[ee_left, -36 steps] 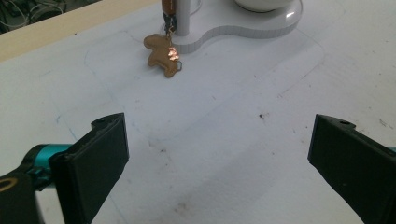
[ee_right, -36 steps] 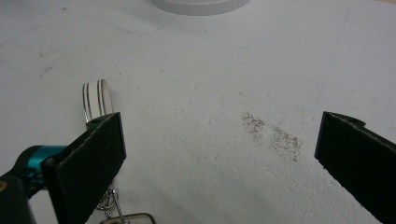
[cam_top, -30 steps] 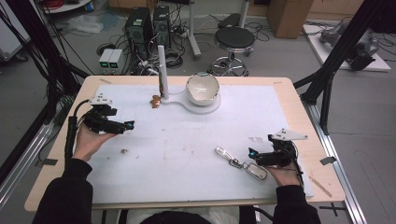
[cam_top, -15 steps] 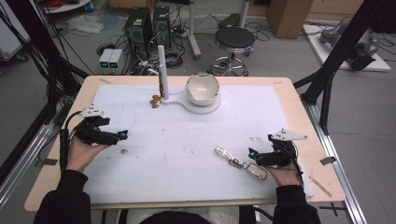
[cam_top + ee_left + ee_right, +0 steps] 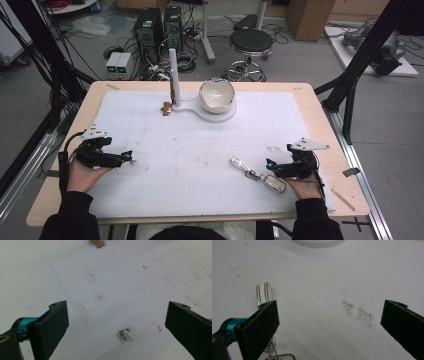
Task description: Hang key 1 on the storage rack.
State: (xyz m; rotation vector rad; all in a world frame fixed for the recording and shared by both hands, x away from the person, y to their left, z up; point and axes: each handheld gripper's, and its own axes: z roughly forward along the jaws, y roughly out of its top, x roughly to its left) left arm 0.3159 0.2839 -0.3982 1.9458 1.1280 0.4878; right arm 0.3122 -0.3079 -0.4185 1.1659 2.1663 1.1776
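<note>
A key ring with a silver strap (image 5: 239, 163) and a fob (image 5: 275, 182) lies on the white mat at the front right. My right gripper (image 5: 270, 165) rests just to its right, open, with nothing between the jaws. In the right gripper view the strap (image 5: 263, 293) shows behind the left jaw of that gripper (image 5: 331, 304), and the ring and fob (image 5: 277, 356) lie under it. My left gripper (image 5: 127, 157) is held at the mat's front left, open and empty. Bare stained mat lies between the jaws of the left gripper (image 5: 118, 306).
A white bowl (image 5: 217, 95) sits on a white base (image 5: 227, 114) with an upright white post (image 5: 173, 75) at the back centre. A small brown object (image 5: 166, 108) lies beside the post and appears again (image 5: 98, 242). The base edge (image 5: 317, 243) lies far ahead.
My left gripper has drawn back toward the front edge of the table, staying open. The right gripper and the key ring have not moved.
</note>
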